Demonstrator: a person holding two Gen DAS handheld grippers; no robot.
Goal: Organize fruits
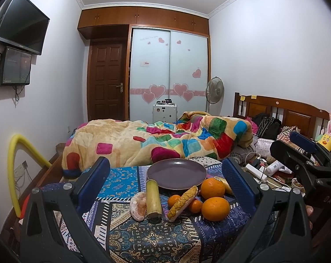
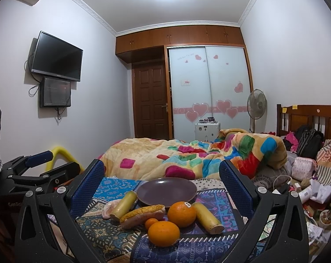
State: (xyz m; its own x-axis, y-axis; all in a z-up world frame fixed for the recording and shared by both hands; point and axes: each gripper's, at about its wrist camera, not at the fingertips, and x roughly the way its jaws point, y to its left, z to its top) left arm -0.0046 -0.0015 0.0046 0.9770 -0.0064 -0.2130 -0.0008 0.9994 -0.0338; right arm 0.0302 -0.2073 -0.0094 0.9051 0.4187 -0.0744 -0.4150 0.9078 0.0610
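An empty purple plate (image 1: 176, 173) (image 2: 166, 190) lies on a patterned cloth (image 1: 143, 236) (image 2: 113, 236). In front of it lie two large oranges (image 1: 215, 208) (image 2: 163, 233), another orange (image 1: 213, 188) (image 2: 181, 214), small tangerines (image 1: 173, 200) (image 2: 151, 223), two yellow sugarcane pieces (image 1: 153, 198) (image 2: 208, 217), a pomelo wedge (image 1: 182, 203) (image 2: 143, 215) and a peeled pomelo segment (image 1: 137, 205) (image 2: 108, 208). My left gripper (image 1: 165, 175) is open and empty, hovering short of the fruit. My right gripper (image 2: 162, 179) is open and empty too; it also shows in the left wrist view (image 1: 305, 153).
A bed with a colourful blanket (image 1: 156, 140) (image 2: 187, 153) lies behind the plate. Clutter, cables and a white power strip (image 1: 256, 172) crowd the right side. A yellow foam tube (image 1: 14, 164) stands at the left. Wardrobe, fan and door are far back.
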